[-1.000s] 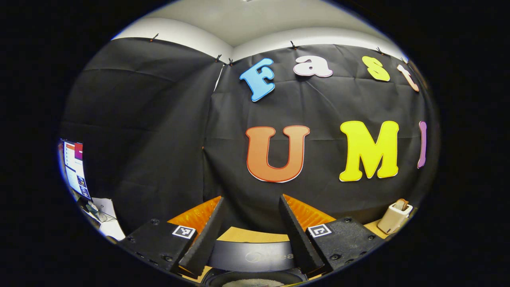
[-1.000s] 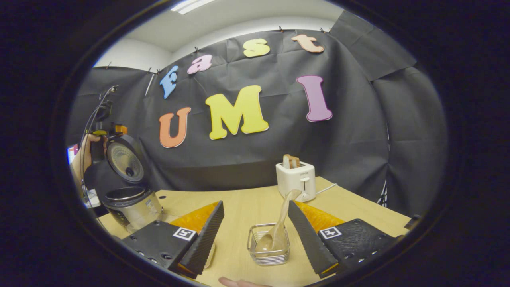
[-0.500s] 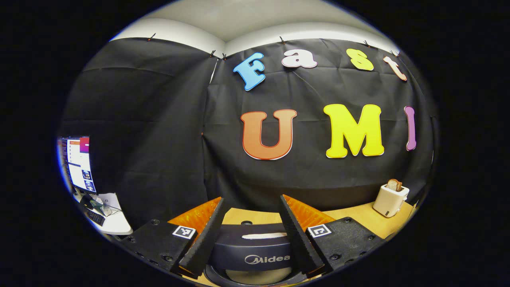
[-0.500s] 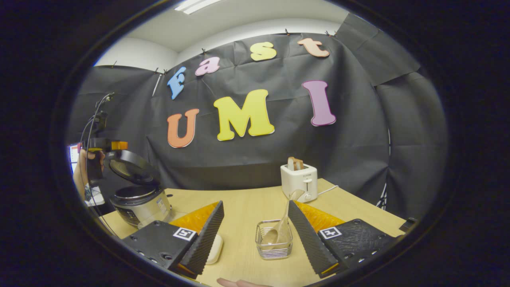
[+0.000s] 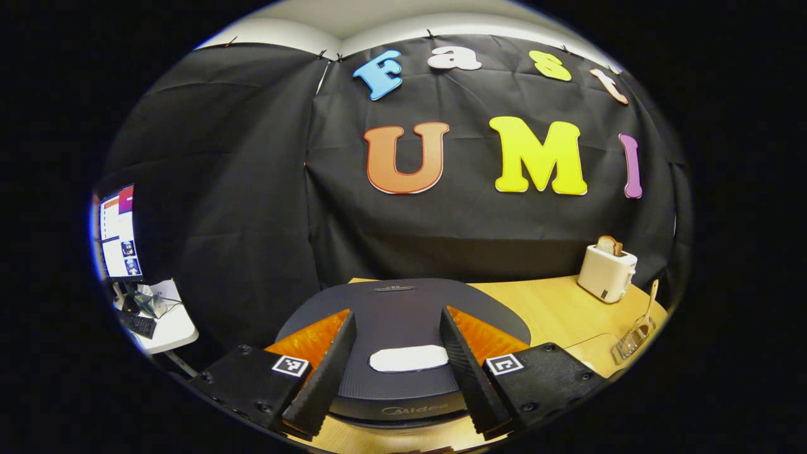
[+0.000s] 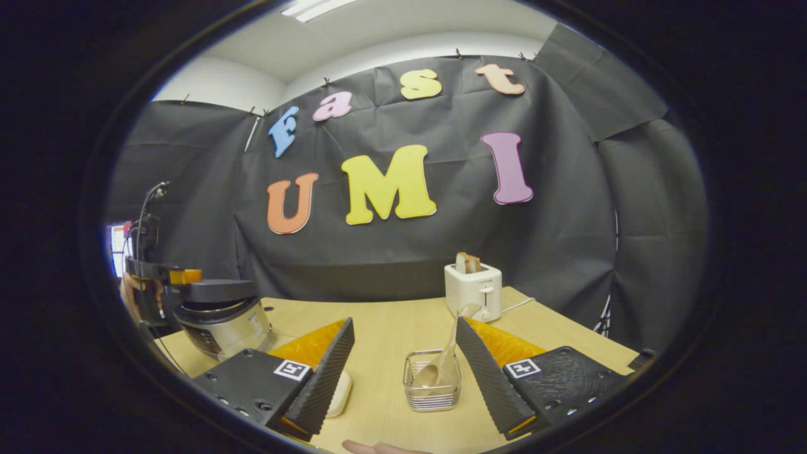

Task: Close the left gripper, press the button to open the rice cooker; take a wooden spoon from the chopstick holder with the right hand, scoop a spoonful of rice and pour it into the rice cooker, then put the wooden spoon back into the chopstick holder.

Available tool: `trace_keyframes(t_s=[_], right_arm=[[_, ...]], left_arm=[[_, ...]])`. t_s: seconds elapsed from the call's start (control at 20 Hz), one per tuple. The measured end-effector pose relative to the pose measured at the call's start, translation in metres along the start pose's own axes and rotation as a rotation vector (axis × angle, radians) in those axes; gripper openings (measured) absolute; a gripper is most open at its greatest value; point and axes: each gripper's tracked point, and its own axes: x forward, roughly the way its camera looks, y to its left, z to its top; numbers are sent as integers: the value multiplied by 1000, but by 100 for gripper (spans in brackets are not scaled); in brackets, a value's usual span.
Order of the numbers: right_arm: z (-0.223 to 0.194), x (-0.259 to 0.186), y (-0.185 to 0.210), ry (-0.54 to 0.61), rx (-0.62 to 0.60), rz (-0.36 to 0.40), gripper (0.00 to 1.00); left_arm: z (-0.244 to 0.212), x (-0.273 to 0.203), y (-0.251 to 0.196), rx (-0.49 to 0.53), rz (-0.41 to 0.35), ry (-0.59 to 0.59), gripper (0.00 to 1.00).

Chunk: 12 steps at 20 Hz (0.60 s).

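Black cloth backs a pale wooden table (image 5: 555,309) in the left gripper view, where the left tongs (image 5: 396,366) stand parted, holding nothing, over the dark lid of the rice cooker (image 5: 403,315) at lower centre; a second ago that lid stood raised, and now it lies flat and shut. At far right stand a toaster (image 5: 606,272) and the chopstick holder (image 5: 632,333) with the wooden spoon (image 5: 649,302) upright in it. In the right gripper view, the right tongs (image 6: 405,369) hang open and empty at lower centre, the chopstick holder between their fingers and the spoon leaning inside. At left, the cooker sits closed under the other gripper. Spoon back, lid down: the task looks finished.
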Motion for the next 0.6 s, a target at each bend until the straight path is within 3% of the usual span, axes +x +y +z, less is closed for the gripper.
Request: trace_keyframes(t_s=[0.05, 0.3, 0.6], right_arm=[[0, -1, 2, 1, -2, 5, 92], [7, -7, 8, -24, -20, 22, 92], [10, -16, 18, -37, -31, 43, 92]], left_arm=[[-7, -1, 0, 10, 14, 2, 87], [-20, -16, 1, -3, 87, -34, 85], [-34, -25, 0, -37, 81, 37, 82]])
